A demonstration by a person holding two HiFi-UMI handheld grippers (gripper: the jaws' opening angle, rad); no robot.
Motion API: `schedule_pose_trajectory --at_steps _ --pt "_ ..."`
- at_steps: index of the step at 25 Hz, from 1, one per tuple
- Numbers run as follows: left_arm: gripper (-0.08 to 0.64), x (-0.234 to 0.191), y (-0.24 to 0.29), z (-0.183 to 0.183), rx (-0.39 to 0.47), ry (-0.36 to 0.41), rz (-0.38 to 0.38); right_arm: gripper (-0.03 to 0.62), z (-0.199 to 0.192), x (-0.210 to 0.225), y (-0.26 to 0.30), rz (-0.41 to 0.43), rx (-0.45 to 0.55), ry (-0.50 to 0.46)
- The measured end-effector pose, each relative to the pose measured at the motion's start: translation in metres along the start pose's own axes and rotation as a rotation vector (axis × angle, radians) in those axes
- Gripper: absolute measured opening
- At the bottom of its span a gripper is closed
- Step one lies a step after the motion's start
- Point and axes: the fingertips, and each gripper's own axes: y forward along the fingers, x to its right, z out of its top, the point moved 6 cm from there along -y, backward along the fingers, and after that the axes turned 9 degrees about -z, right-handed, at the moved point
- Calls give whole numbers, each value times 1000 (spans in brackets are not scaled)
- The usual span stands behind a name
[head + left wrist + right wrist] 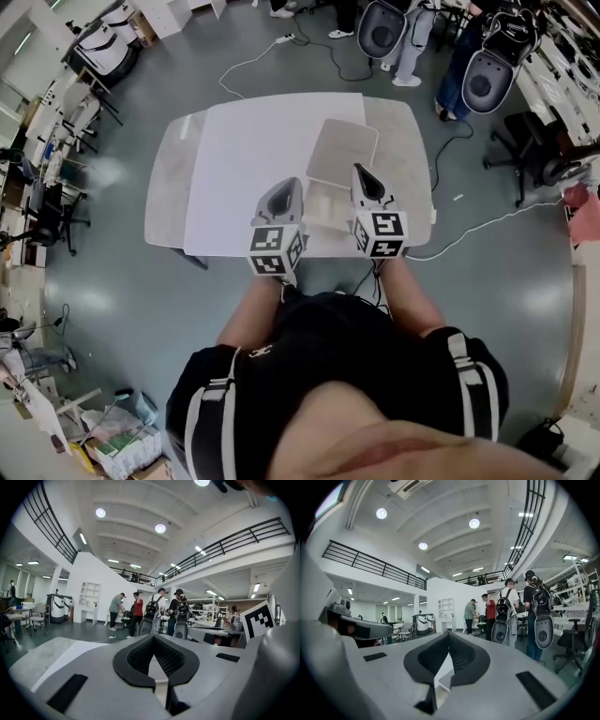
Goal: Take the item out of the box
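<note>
In the head view a pale open box [322, 208] sits near the front edge of the white-topped table [244, 159]. Its lid [343, 150] is swung back beyond it. What lies inside the box cannot be made out. My left gripper [292, 182] hovers at the box's left side and my right gripper [360, 170] at its right side, both pointing away from me. In the left gripper view the left gripper [153, 636] has its jaws together with nothing between them. The right gripper [449, 633] is likewise shut and empty.
Several people [405, 37] with backpack devices stand beyond the table's far right corner. A white cable [487, 223] runs over the floor at the right, and another cable [246, 64] lies behind the table. Office chairs [539, 150] stand at the right and cluttered desks [47, 141] at the left.
</note>
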Motion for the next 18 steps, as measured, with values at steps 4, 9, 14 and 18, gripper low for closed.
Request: schedule_pose_trajectory --at_steps 4,9,14,18 --pt "12 -21 10 -3 -8 -4 -31 14 -4 -8 13 -26 -16 -13" --pt "12 -45 26 -2 -12 -16 -64 14 -9 -11 29 -69 -47 -35" --pt "12 -56 40 1 -15 -11 -102 14 -18 -7 36 -118 -83 -50" --pt "12 -62 48 0 -25 -12 -135 14 -27 -7 38 -158 -113 -68"
